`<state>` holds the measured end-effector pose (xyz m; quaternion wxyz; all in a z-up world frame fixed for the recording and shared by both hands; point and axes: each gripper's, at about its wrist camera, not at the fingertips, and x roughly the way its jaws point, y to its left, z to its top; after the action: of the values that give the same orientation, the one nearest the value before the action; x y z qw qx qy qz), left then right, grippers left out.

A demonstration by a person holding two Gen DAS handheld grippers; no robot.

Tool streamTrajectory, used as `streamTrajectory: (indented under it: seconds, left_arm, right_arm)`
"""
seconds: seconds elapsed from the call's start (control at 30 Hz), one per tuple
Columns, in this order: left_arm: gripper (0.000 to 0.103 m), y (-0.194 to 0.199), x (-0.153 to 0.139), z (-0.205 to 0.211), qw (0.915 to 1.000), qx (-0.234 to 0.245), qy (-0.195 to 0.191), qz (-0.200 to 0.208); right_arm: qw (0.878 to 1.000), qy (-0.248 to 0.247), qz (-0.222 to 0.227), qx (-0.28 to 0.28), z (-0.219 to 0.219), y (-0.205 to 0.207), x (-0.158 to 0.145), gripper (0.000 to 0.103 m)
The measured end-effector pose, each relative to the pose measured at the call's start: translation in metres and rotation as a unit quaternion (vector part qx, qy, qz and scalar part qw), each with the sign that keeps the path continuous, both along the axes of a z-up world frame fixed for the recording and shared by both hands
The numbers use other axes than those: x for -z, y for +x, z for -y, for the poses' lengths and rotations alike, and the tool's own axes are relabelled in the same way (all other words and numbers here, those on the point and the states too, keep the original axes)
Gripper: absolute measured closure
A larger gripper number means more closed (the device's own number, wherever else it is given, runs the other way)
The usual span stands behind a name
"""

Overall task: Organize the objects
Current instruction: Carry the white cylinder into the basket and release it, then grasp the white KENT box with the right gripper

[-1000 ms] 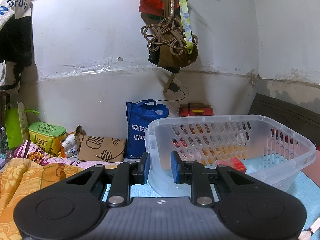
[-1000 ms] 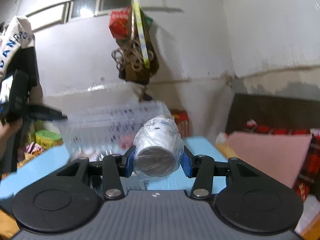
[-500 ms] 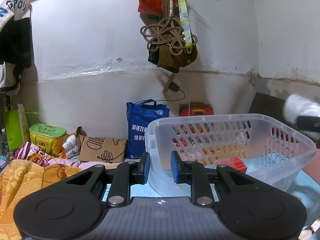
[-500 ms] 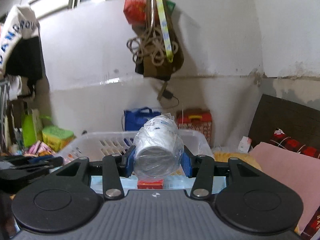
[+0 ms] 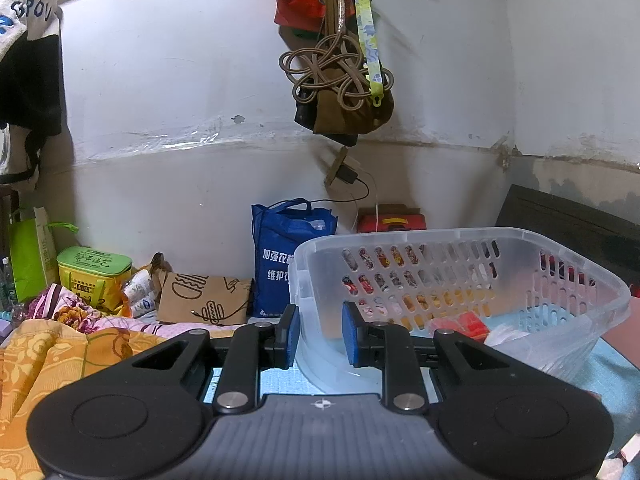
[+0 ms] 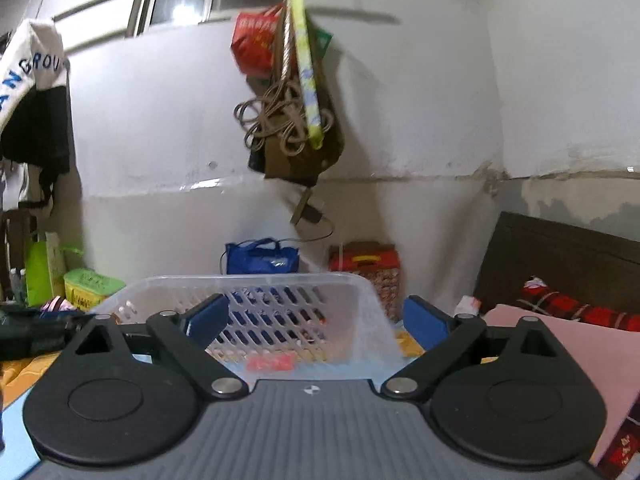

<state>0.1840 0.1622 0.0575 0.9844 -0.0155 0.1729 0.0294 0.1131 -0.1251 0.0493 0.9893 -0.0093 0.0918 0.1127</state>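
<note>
A clear plastic basket [image 5: 580, 280] with slotted walls stands on the light blue cloth; it also shows in the right wrist view [image 6: 360, 292]. Inside lie a red packet [image 5: 460, 326] and a white plastic-wrapped item [image 5: 506, 334]. The red packet shows in the right wrist view [image 6: 270, 362] too. My left gripper [image 5: 316, 334] has its jaws close together with nothing between them, at the basket's near left wall. My right gripper [image 6: 316, 318] is wide open and empty, just in front of the basket.
A blue bag [image 5: 288, 256], a brown paper bag [image 5: 204, 300] and a green tin [image 5: 94, 272] line the wall at left. An orange patterned blanket [image 5: 48, 360] lies front left. A pink cloth [image 6: 560, 344] and dark headboard [image 6: 560, 256] are at right. Ropes and bags [image 5: 340, 80] hang above.
My right gripper held a plastic-wrapped white roll over the basket; its jaws have now opened wide and the roll is gone from them. A white wrapped item now lies in the basket. The left gripper stayed still.
</note>
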Motion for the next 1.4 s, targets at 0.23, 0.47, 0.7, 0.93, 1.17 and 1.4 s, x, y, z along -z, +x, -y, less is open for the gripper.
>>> streamTrajectory:
  seconds: [0.23, 0.47, 0.7, 0.93, 1.17, 1.4]
  left_arm:
    - [0.076, 0.0, 0.0, 0.0, 1.0, -0.001, 0.002, 0.0]
    - [0.076, -0.001, 0.0, 0.003, 1.0, -0.005, 0.007, 0.002]
    - [0.076, -0.001, 0.0, 0.003, 1.0, -0.004, 0.006, 0.002]
    - [0.075, -0.001, -0.001, 0.004, 1.0, -0.003, 0.005, 0.003]
    - [0.075, -0.001, -0.001, 0.004, 1.0, -0.003, 0.005, 0.003]
    - [0.075, -0.001, -0.001, 0.005, 1.0, -0.003, 0.005, 0.003]
  right_arm:
    - [0.998, 0.04, -0.047, -0.017, 0.042, -0.053, 0.051, 0.011]
    - [0.995, 0.028, -0.089, -0.029, 0.036, -0.066, 0.085, 0.035]
    - [0.995, 0.018, -0.09, -0.04, 0.024, -0.057, 0.089, 0.038]
    - [0.994, 0.019, -0.097, -0.042, 0.018, -0.053, 0.095, 0.06]
    - [0.995, 0.016, -0.09, -0.032, 0.021, -0.056, 0.095, 0.061]
    - [0.997, 0.014, -0.072, -0.013, 0.029, -0.062, 0.088, 0.061]
